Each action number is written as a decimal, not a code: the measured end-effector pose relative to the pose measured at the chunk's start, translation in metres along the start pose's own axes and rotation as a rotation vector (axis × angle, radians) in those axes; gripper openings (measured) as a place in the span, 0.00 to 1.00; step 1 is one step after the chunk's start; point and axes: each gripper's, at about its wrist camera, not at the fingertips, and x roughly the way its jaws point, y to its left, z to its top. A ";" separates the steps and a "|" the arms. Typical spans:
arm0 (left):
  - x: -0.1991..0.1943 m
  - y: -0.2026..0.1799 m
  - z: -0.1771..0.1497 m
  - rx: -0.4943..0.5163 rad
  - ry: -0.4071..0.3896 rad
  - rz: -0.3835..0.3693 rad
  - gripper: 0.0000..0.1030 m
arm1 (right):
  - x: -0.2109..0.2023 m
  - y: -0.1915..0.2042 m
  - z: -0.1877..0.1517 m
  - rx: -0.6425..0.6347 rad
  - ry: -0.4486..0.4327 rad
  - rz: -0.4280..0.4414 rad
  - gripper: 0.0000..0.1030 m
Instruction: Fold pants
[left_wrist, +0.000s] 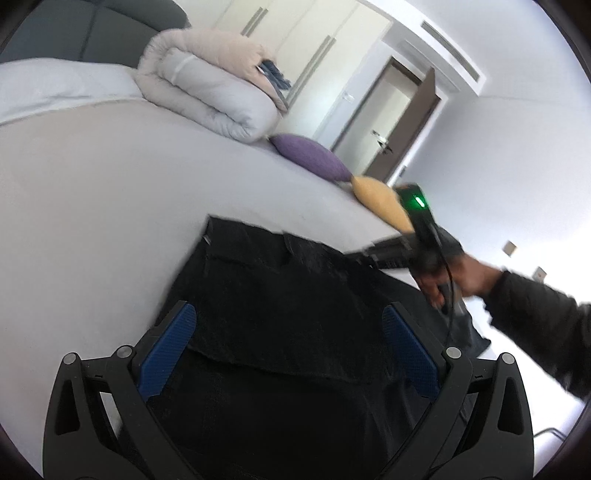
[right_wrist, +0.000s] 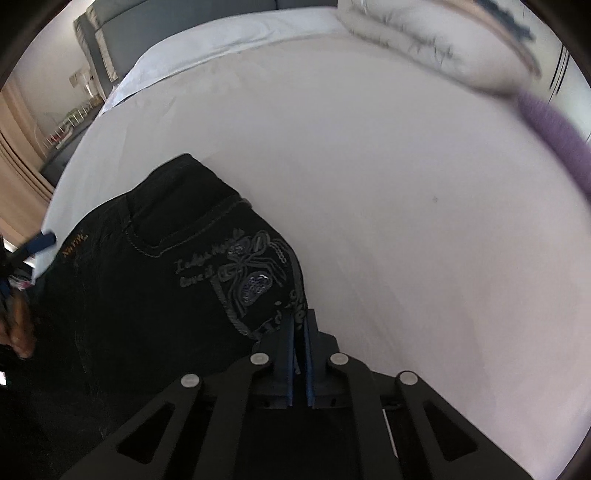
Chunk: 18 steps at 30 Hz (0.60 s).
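Black denim pants (left_wrist: 258, 266) lie on the white bed sheet (left_wrist: 92, 184), with one layer turned over another. In the right wrist view the pants (right_wrist: 147, 277) show a stitched pocket and pale embroidery. My left gripper (left_wrist: 288, 308) is open, its blue pads spread wide just above the dark cloth. My right gripper (right_wrist: 299, 319) is shut, and the embroidered edge of the pants runs in between its pad tips. From the left wrist view the right gripper (left_wrist: 365, 254) sits at the pants' far right edge, held by a hand (left_wrist: 469, 277) in a dark sleeve.
A rolled duvet (left_wrist: 207, 85) lies at the head of the bed. A purple cushion (left_wrist: 310, 155) and a yellow cushion (left_wrist: 380, 201) rest along the bed's far edge. Bare sheet (right_wrist: 406, 221) spreads beyond the pants. Wardrobes and an open door stand behind.
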 end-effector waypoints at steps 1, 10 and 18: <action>-0.002 -0.001 0.005 0.019 -0.009 0.009 1.00 | -0.004 0.006 -0.002 -0.016 -0.010 -0.019 0.05; 0.038 -0.051 0.063 0.655 0.092 0.087 1.00 | -0.050 0.087 -0.033 -0.234 -0.129 -0.274 0.05; 0.100 -0.115 0.045 1.264 0.127 0.099 1.00 | -0.066 0.124 -0.055 -0.399 -0.173 -0.410 0.05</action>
